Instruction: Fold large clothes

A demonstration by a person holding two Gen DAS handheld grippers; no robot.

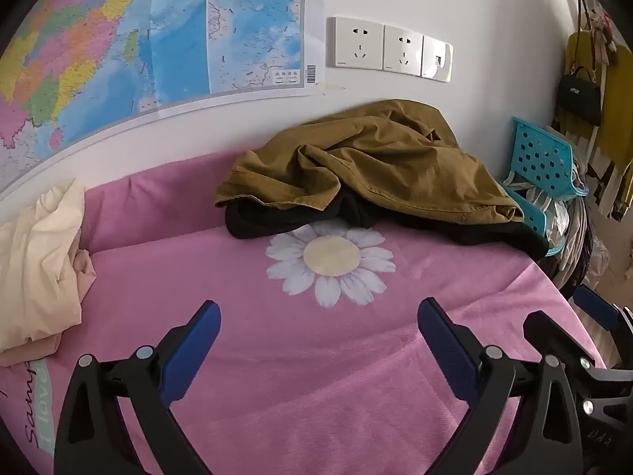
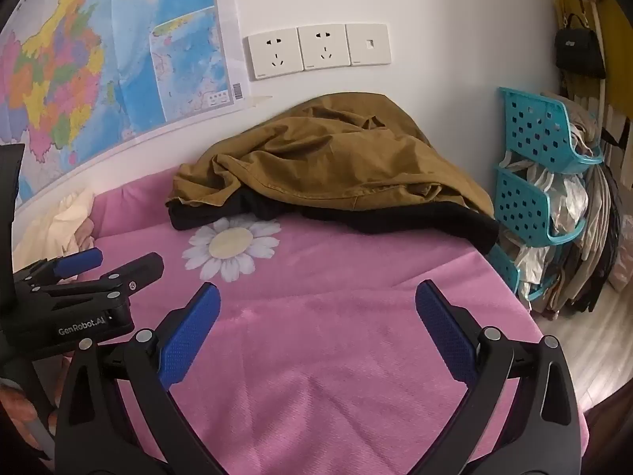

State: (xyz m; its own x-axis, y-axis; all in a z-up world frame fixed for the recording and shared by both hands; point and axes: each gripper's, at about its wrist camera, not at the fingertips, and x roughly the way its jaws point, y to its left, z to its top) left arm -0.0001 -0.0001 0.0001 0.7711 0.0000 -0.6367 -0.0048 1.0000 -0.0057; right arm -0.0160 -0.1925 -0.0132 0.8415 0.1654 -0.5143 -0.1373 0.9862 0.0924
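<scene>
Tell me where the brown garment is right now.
The brown garment lies crumpled at the bed's far side against the wall, atop black clothing, below the wall sockets, beyond the daisy print.

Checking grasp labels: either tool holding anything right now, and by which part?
Nothing held. Left tool and right tool are both open over the pink bedspread; the brown garment lies untouched by the wall.

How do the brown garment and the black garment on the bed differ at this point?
The brown garment lies on top, crumpled and heaped against the wall; the black garment sits beneath it, mostly hidden, with only its front edges showing. The brown one shows seams and a hem; the black one shows no detail. Both rest unfolded on the pink blanket, behind the daisy print, and neither is touched by the open left gripper or right gripper.
</scene>
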